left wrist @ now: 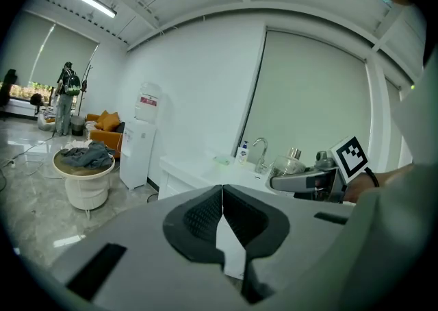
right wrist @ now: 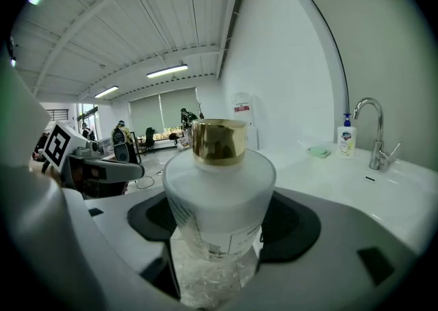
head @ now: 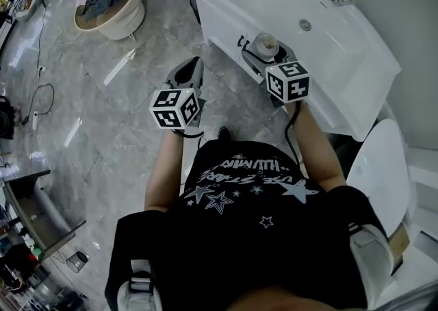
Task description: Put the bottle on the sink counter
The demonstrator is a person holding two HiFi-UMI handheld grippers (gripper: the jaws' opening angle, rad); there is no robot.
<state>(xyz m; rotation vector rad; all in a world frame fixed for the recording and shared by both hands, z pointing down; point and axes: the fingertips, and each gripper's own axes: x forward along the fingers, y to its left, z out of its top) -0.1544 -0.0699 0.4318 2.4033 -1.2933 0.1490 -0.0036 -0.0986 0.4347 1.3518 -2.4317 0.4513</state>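
A frosted clear bottle (right wrist: 217, 200) with a gold cap (right wrist: 218, 142) stands upright between the jaws of my right gripper (right wrist: 219, 234), which is shut on it. In the head view the bottle (head: 265, 46) is held just in front of the white sink counter (head: 356, 80), near its front edge. From the left gripper view the bottle (left wrist: 289, 164) shows at the right, beside the counter (left wrist: 198, 169). My left gripper (left wrist: 222, 217) is shut with nothing in it, and hangs left of the counter over the floor (head: 183, 90).
A chrome faucet (right wrist: 373, 131), a soap bottle (right wrist: 347, 140) and a green soap dish (right wrist: 317, 152) stand at the back of the counter. A round basket with clothes (head: 111, 5) sits on the marble floor. A white water dispenser (left wrist: 139, 140) stands against the wall.
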